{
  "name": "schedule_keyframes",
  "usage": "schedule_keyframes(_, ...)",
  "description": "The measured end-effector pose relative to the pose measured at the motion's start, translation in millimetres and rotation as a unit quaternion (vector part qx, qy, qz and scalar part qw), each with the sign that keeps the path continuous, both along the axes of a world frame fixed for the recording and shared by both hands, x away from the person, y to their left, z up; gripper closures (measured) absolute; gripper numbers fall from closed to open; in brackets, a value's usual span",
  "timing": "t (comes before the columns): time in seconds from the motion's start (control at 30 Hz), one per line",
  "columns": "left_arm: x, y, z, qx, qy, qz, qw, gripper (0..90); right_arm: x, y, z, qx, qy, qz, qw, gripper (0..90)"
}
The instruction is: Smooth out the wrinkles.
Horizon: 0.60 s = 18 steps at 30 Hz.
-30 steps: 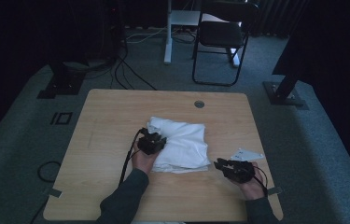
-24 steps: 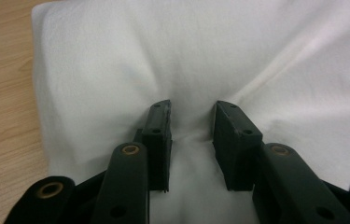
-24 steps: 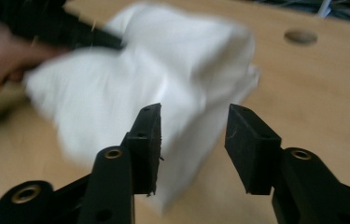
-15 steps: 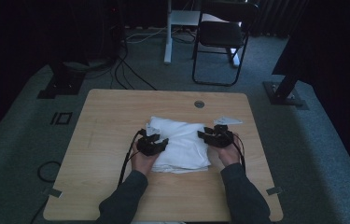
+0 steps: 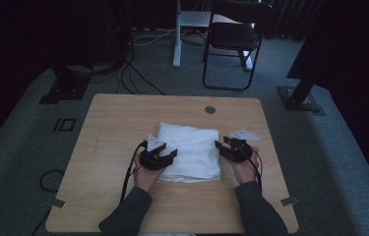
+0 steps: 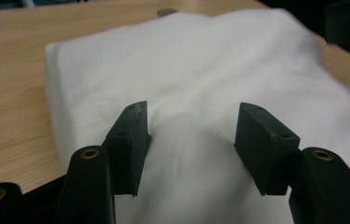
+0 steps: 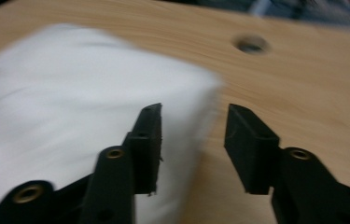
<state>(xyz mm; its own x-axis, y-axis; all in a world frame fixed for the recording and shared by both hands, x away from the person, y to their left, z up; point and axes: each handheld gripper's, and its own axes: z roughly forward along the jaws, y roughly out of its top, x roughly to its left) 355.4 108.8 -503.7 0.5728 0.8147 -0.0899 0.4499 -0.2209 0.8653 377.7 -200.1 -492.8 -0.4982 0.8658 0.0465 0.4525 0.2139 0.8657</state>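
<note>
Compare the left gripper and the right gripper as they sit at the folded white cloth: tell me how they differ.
The left gripper hangs over the folded white cloth, cloth showing across its whole gap; the right gripper straddles the cloth's edge, one jaw over cloth, the other over bare table. The left gripper view is sharp, the right gripper view blurred. Both have just been opening, both stand open, and neither pinches any cloth.

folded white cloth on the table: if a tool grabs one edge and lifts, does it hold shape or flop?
Probably flops: the folded white cloth shows soft creases and rounded, puffy edges in the left gripper view, so it looks limp rather than stiff. Its stacked layers would likely unfold and drape when lifted by one edge. It seems light for its size, and pushed across the wooden table it would likely bunch rather than slide whole.
</note>
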Motion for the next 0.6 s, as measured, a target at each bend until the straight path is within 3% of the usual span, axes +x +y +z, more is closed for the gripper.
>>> schedule_keyframes(0.07, -10.4, 6.0, 3.5, 0.0, -0.005, -0.005, 1.0, 44.8, -23.3, 12.5, 0.8, -0.012, -0.019, 0.043, 0.9988, 51.6)
schedule_keyframes(0.13, -20.8, 12.2, 3.4, 0.008, -0.007, -0.007, 0.9999, 44.4, -40.4, 24.0, -6.5, -0.02, -0.012, 0.078, 0.9967, 50.4)
schedule_keyframes(0.2, -29.8, 17.9, -0.9, 0.016, -0.003, -0.007, 0.9998, 44.3, -48.7, 33.2, -19.4, -0.024, 0.009, 0.099, 0.9948, 49.5)
schedule_keyframes(0.27, -37.9, 23.5, -8.6, 0.023, 0.005, -0.005, 0.9997, 44.3, -47.9, 40.4, -34.8, -0.054, 0.024, 0.094, 0.9939, 49.9)
schedule_keyframes(0.3, -41.4, 26.4, -13.0, 0.026, 0.01, -0.008, 0.9996, 44.2, -45.0, 42.2, -41.6, -0.057, 0.034, 0.09, 0.9937, 50.7)
schedule_keyframes(0.4, -48.7, 34.4, -22.9, 0.018, 0.018, -0.002, 0.9997, 43.2, -34.1, 43.2, -52.8, -0.058, 0.053, 0.08, 0.9936, 51.9)
schedule_keyframes(0.6, -45.2, 38.5, -29.7, 0.01, 0.026, 0.006, 0.9996, 42.5, -16.0, 44.0, -56.5, -0.05, 0.058, 0.065, 0.9949, 54.7)
